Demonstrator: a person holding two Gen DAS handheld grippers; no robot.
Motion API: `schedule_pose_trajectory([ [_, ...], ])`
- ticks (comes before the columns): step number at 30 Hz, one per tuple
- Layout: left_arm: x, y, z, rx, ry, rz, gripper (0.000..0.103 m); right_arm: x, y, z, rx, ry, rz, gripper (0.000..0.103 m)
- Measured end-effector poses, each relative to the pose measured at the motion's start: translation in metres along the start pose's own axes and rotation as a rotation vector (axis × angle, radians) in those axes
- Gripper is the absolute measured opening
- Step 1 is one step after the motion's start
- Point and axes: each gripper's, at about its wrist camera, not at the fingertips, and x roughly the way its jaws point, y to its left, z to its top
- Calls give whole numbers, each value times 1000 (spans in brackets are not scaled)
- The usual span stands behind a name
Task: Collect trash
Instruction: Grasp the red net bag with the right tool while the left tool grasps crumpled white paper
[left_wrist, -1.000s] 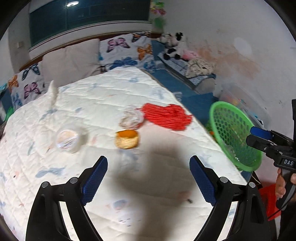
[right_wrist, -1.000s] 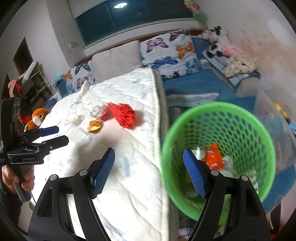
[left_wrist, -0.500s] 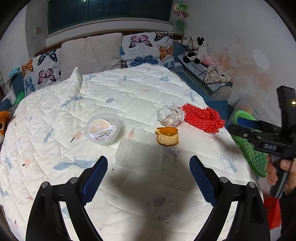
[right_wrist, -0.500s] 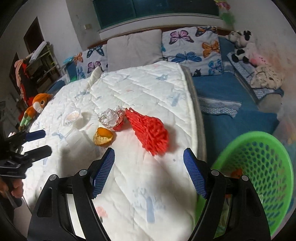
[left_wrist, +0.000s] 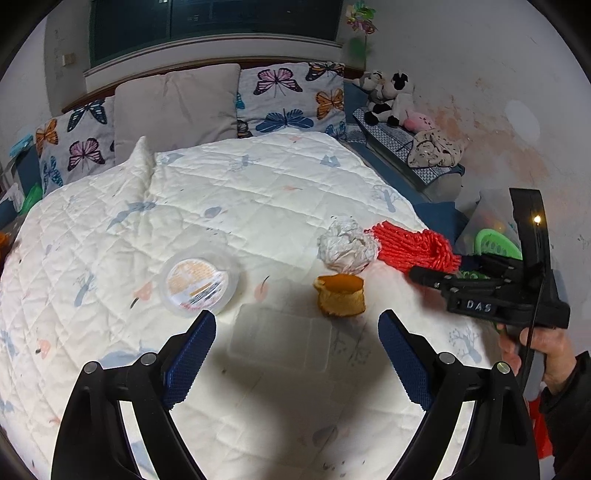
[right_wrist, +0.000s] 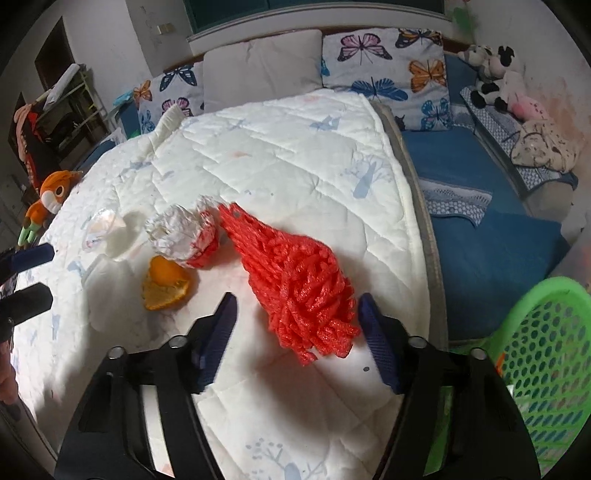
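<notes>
The right gripper (right_wrist: 295, 328), jaws closing around the red foam net (right_wrist: 295, 280) (light, squashy), likely grips best mid-bundle.

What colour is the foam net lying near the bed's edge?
Bright red. The foam net shows best in the right wrist view.

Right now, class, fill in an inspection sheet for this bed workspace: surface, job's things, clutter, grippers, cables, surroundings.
Surface: white quilted bedspread, lightly stained.
Job's things: red foam fruit net; crumpled white paper ball; orange peel piece; round clear plastic lid; clear plastic box; green plastic mesh basket beside the bed.
Clutter: nothing seen beyond the trash.
Grippers: left gripper open, above the box; right gripper closing around the net's near end, fingers not yet touching.
Cables: nothing seen.
Surroundings: butterfly pillows, plush toys.
</notes>
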Motion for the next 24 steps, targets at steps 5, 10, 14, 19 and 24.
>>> schedule_pose_trajectory([
  [5,17,-9,12,22,3,-17,87,-6,-3,-5,5,-13,13,45],
  [10,35,-19,25,34,9,-47,86,-20,-7,-9,14,-37,18,43],
  [14,51,-29,34,55,16,-58,86,-32,-9,-15,25,-50,21,43],
  [19,74,-42,44,76,42,-66,82,-47,-17,-22,55,-68,21,43],
  [24,95,-48,46,70,70,-65,73,-62,-26,-29,77,-85,10,43],
])
